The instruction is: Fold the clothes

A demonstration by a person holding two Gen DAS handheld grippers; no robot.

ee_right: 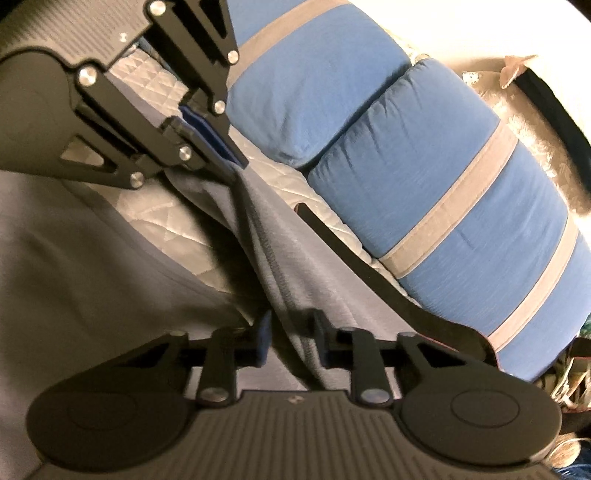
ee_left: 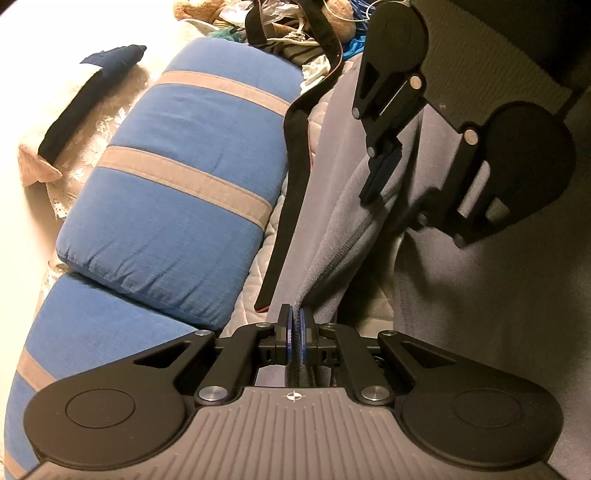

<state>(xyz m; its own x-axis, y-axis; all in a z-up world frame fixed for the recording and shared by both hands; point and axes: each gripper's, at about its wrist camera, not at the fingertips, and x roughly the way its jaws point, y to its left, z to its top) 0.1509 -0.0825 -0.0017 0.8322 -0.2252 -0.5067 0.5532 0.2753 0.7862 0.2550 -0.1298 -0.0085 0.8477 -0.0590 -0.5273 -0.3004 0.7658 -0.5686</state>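
A grey fleece garment (ee_left: 332, 206) with a zipper lies over a quilted bed cover and is stretched between my two grippers. My left gripper (ee_left: 295, 325) is shut on one edge of the garment. It also shows in the right wrist view (ee_right: 221, 155), pinching the cloth. My right gripper (ee_right: 291, 332) has its jaws a little apart, with a bunched fold of the garment (ee_right: 280, 236) running between them. It shows in the left wrist view (ee_left: 384, 177), pressed on the garment's far edge.
Two blue pillows with grey stripes (ee_left: 184, 184) (ee_right: 443, 206) lie beside the garment. A black strap (ee_left: 291, 173) runs between them. A dark folded cloth (ee_left: 81, 107) lies on a lace cover. A clutter pile (ee_left: 295, 29) sits at the far end.
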